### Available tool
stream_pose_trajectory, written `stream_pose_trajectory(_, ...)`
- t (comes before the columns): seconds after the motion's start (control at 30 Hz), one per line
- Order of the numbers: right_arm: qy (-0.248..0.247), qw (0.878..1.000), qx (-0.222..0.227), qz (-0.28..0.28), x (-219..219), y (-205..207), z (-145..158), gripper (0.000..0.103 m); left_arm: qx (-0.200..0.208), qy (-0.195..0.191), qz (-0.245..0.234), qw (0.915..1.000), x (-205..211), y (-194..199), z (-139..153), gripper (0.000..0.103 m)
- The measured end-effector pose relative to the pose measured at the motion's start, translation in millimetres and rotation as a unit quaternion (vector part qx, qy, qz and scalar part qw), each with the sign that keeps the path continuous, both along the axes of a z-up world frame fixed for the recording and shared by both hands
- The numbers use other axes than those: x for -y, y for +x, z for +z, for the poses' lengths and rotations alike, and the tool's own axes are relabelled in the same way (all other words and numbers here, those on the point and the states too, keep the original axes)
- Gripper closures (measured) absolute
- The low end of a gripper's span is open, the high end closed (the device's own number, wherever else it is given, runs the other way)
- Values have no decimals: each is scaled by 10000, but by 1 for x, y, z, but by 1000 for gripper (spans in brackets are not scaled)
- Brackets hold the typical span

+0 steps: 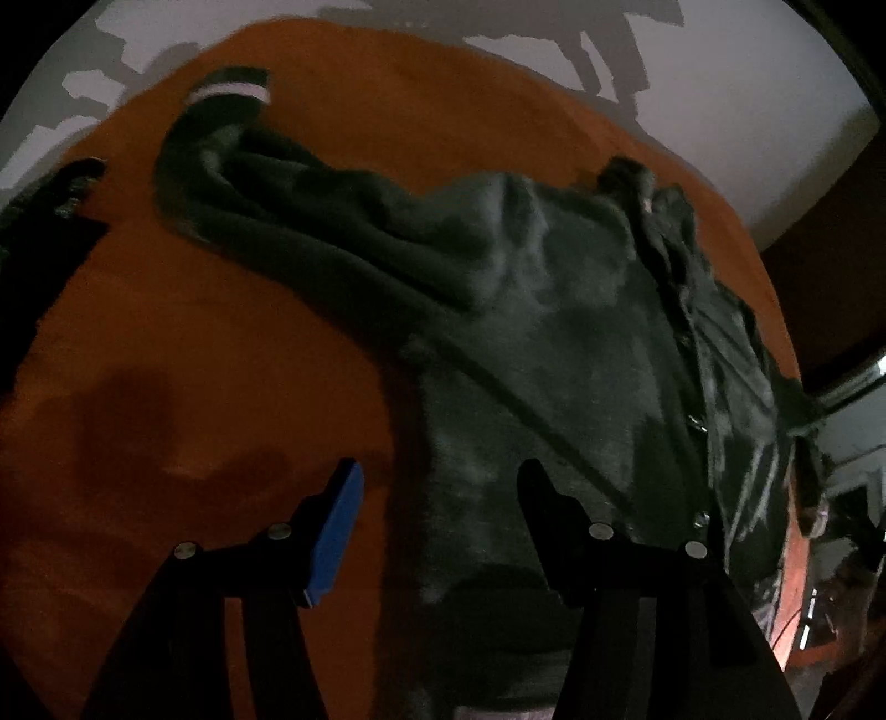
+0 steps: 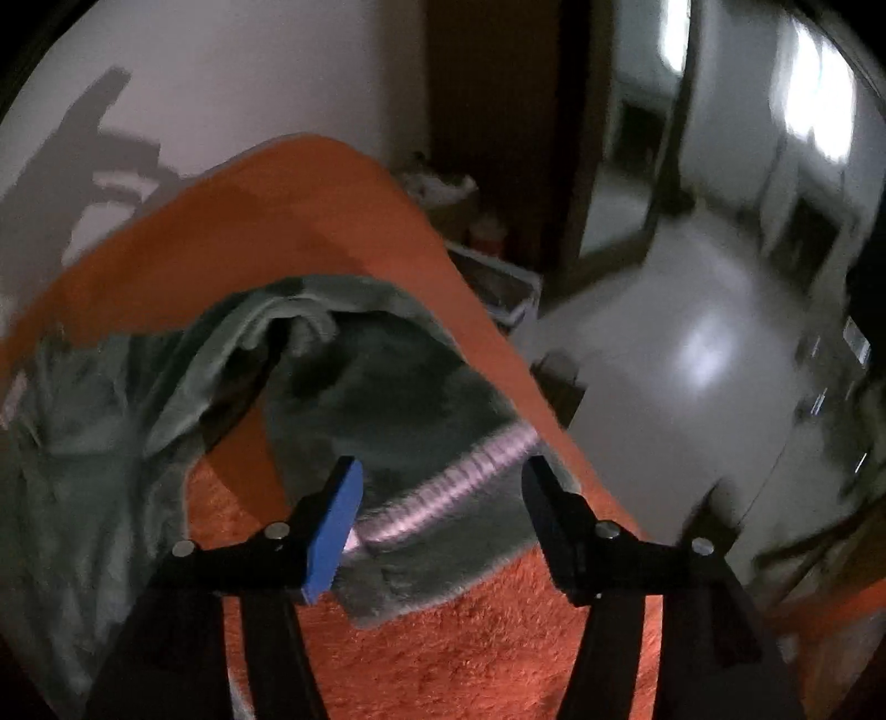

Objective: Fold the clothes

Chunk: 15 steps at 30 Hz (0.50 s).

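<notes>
a fuzzy orange blanket (image 2: 498,637) is covering the wide surface in front of me, its nap showing rough and bright nearest the right view. behind it a plain pale wall (image 1: 498,16) is catching jagged grey shadows. off to the right a glossy light floor (image 2: 692,343) is reflecting a soft white glare, and a dark wooden door frame (image 2: 498,111) is standing beside an open doorway. the room is sitting rather dim; the far side is showing only as blur.
</notes>
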State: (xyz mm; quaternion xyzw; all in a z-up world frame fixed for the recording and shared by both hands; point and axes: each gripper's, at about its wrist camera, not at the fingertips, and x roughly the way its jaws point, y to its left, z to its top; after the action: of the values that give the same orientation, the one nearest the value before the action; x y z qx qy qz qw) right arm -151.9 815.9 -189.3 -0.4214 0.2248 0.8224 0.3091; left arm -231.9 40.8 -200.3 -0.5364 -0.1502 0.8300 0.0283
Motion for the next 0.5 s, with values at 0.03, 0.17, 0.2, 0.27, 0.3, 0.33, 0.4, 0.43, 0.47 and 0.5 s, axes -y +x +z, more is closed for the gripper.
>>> stream_pose_trajectory(0.03,-347,9992,-112,-167,-12,6,-4,44,17,27,-83,10000,-8,-1,-1,44)
stream_pose_trajectory(0.17,-1423,9854,-308,-878,-49,28,-27,44,109,49,-424,9990,-37,-5,-8,44)
stream_pose_trajectory(0.2,-1709,9793,-251,-1054,-56,33,-37,44,138,73,-493,9987,-42,-5,-10,44)
stream_pose_trajectory(0.27,-2264,9661,-267,-1214,-66,38,-55,51,196,124,-631,9977,-52,-5,-14,44)
stream_pose_trajectory(0.3,-2419,9623,-360,-1188,-69,38,-58,79,235,144,-660,9974,-54,-4,-16,44)
stream_pose_trajectory(0.33,-2511,9602,-423,-1146,-71,36,-59,97,274,164,-688,9971,-57,-4,-19,44)
stream_pose_trajectory(0.4,-2169,9681,-574,-1114,-77,33,-39,100,358,219,-711,9966,-59,-3,-23,44)
stream_pose_trajectory(0.43,-1891,9719,-791,-1154,-81,33,-22,100,403,254,-704,9964,-60,-3,-25,44)
stream_pose_trajectory(0.47,-1567,9761,-984,-1142,-85,32,-3,100,463,339,-676,9961,-59,-4,-29,44)
stream_pose_trajectory(0.5,-1104,9808,-1182,-1092,-87,33,22,100,490,391,-658,9959,-57,-2,-29,44)
